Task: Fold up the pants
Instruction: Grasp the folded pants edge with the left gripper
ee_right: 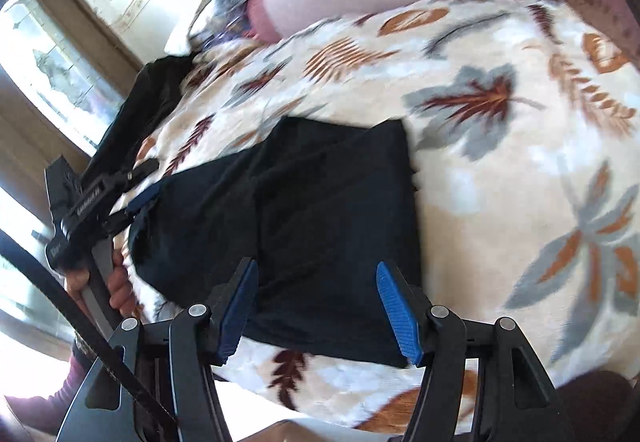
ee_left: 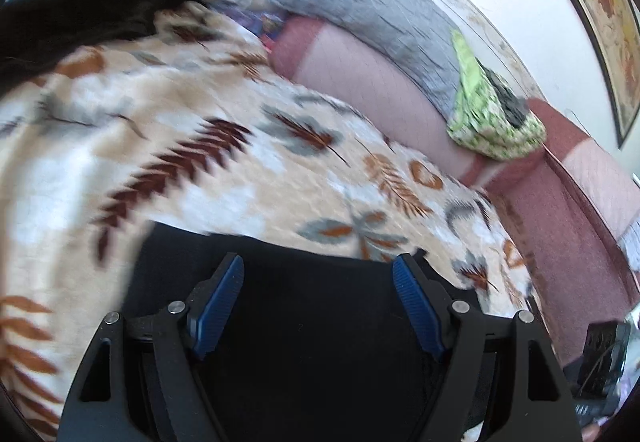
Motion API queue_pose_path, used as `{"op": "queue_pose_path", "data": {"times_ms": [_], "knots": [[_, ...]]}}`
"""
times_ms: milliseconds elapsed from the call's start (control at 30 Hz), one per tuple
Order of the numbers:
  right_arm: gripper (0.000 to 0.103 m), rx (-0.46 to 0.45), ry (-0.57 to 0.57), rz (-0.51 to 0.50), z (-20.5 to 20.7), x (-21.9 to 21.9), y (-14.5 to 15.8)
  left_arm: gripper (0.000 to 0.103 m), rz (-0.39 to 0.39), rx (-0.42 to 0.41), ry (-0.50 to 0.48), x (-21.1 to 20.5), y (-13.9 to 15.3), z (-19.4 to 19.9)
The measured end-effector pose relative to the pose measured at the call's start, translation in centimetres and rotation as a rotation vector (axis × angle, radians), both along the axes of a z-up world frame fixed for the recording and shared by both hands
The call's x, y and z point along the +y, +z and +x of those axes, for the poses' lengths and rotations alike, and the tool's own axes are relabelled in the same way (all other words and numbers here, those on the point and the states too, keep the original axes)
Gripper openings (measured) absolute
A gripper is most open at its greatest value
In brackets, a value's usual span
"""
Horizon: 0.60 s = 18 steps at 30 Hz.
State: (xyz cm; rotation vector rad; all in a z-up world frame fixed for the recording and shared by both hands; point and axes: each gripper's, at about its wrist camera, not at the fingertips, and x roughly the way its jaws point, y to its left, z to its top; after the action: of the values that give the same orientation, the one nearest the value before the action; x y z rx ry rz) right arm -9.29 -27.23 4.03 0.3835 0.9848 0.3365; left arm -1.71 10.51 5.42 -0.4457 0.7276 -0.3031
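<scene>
The black pants lie folded into a compact block on a leaf-patterned blanket. My right gripper is open, its blue pads hovering over the near edge of the pants without holding them. My left gripper is open above the same black pants, which fill the bottom of the left wrist view. The left gripper also shows in the right wrist view, held in a hand at the left side of the pants.
A second black garment lies at the far left of the blanket. A pink sofa back carries a grey cushion and a green patterned cloth. A window is on the left.
</scene>
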Motion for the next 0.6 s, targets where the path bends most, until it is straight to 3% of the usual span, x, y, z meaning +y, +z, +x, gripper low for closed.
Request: {"op": "queue_pose_path", "data": {"times_ms": [133,200,267,467,600], "knots": [[0.067,0.015,0.098,0.008,0.9,3.8,-0.9,0.079,-0.065,0.001,0.124,5.5,0.2,-1.7],[0.067,0.014,0.13,0.0,1.5,5.4,-1.1,0.08,-0.148,0.034,0.193,8.7,-0.7,-2.9],[0.067,0.029,0.15,-0.008,2.2,6.6,-1.6,0.08,-0.183,0.061,0.222,10.6,-1.6,-4.1],[0.08,0.012,0.185,-0.034,3.1,9.2,-1.9,0.08,-0.058,0.123,0.144,8.0,-3.7,-5.1],[0.08,0.007,0.169,-0.009,3.0,8.8,-1.7,0.083,0.115,0.119,0.135,5.0,-3.8,-4.4]]}}
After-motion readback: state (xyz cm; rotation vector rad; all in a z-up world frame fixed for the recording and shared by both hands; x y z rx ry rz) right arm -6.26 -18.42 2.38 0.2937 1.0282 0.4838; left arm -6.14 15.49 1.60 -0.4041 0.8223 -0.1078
